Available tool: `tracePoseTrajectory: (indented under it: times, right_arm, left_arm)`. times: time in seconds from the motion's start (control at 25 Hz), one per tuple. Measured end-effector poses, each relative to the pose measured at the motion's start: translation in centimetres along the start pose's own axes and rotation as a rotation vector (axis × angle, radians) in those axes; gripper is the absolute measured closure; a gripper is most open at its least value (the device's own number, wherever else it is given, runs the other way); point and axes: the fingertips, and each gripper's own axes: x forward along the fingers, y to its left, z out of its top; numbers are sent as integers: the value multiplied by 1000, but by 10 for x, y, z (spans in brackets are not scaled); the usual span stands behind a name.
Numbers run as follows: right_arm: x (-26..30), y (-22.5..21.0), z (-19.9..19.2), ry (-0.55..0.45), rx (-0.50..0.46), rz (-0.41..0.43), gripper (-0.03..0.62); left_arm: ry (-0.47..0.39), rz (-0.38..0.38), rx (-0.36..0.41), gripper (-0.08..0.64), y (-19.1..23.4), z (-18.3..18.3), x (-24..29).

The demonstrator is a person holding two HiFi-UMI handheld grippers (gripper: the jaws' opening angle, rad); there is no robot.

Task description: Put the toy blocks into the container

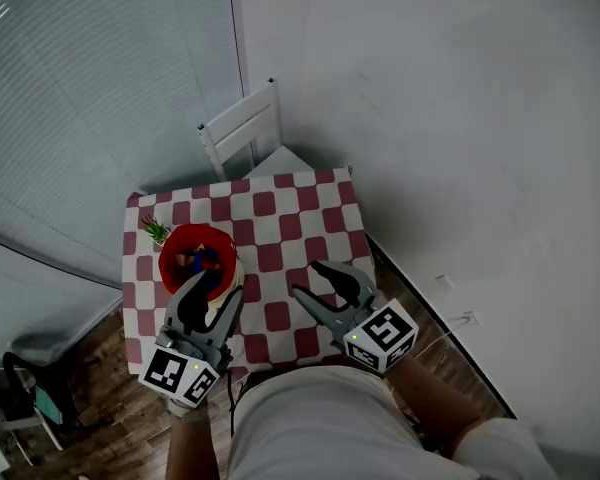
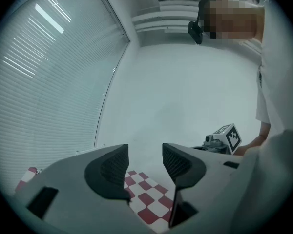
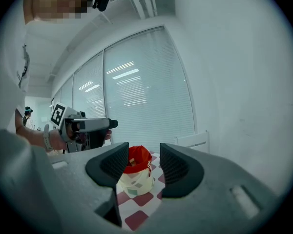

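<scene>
The left gripper [image 2: 145, 152] is held with its jaws wide apart and nothing between them; only checked cloth [image 2: 146, 199] is seen through the gap. The right gripper [image 3: 144, 152] is likewise spread wide and empty, with the container [image 3: 135, 172] framed well beyond its jaws, untouched. From above, the container is placed at the cloth's 9 o'clock edge, at 12 o'clock of the left gripper; blocks [image 1: 202, 260] are made out inside it there. A chair [image 1: 242, 128] is seen at 12 o'clock beyond the cloth

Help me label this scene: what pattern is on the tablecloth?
Red-and-white checks. The tablecloth shows best in the head view.
</scene>
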Motion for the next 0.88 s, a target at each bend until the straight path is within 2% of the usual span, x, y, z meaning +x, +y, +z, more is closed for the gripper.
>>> tracePoseTrajectory:
  times: [0.44,0.88]
  right_arm:
    - [5,8,-6,8,20,22,391]
    - [12,16,-8,19,31,51,391]
  left_arm:
    - [42,-6,4,365,-6,-16,-8]
    - [59,-7,-37,365,-8,-29,-17]
